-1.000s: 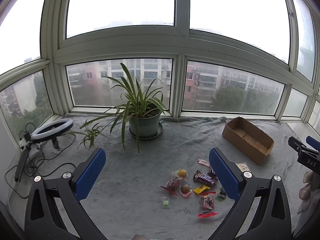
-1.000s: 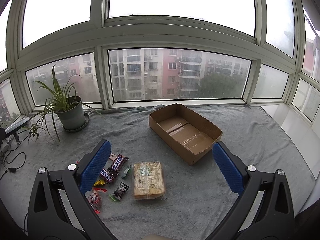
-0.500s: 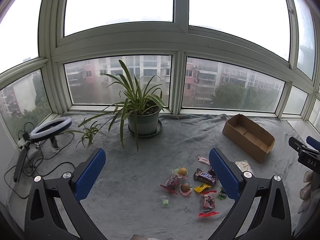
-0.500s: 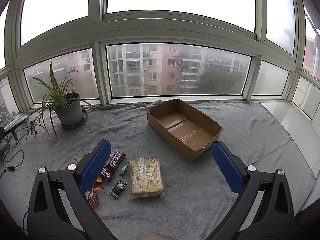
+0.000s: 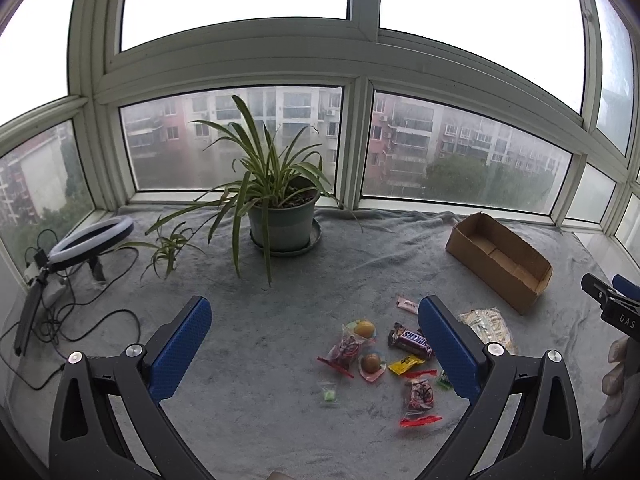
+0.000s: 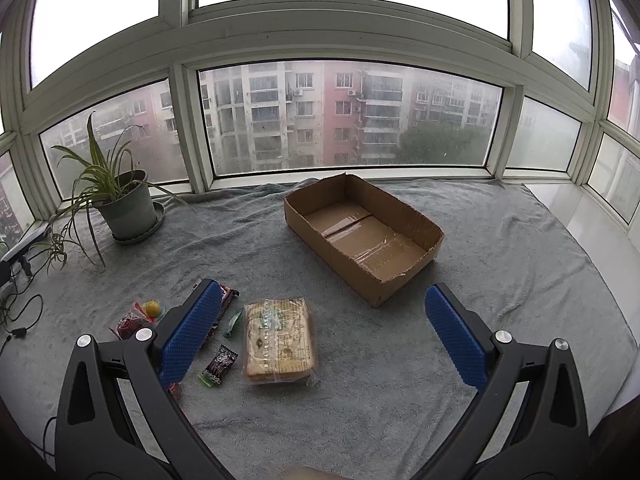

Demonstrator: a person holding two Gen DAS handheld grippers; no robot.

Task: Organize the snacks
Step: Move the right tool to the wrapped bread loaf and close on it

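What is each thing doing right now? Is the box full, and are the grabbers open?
cardboard box: open on top, empty.
cracker pack: sealed, lying flat on the blanket.
Snickers bar: wrapped, lying flat.
ring light: looks unlit.
left gripper: open, holding nothing.
right gripper: open, holding nothing.

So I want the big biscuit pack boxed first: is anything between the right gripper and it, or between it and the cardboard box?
Nothing visible. The open right gripper hangs above the clear-wrapped biscuit pack; only bare grey blanket lies between it and the empty brown cardboard box.
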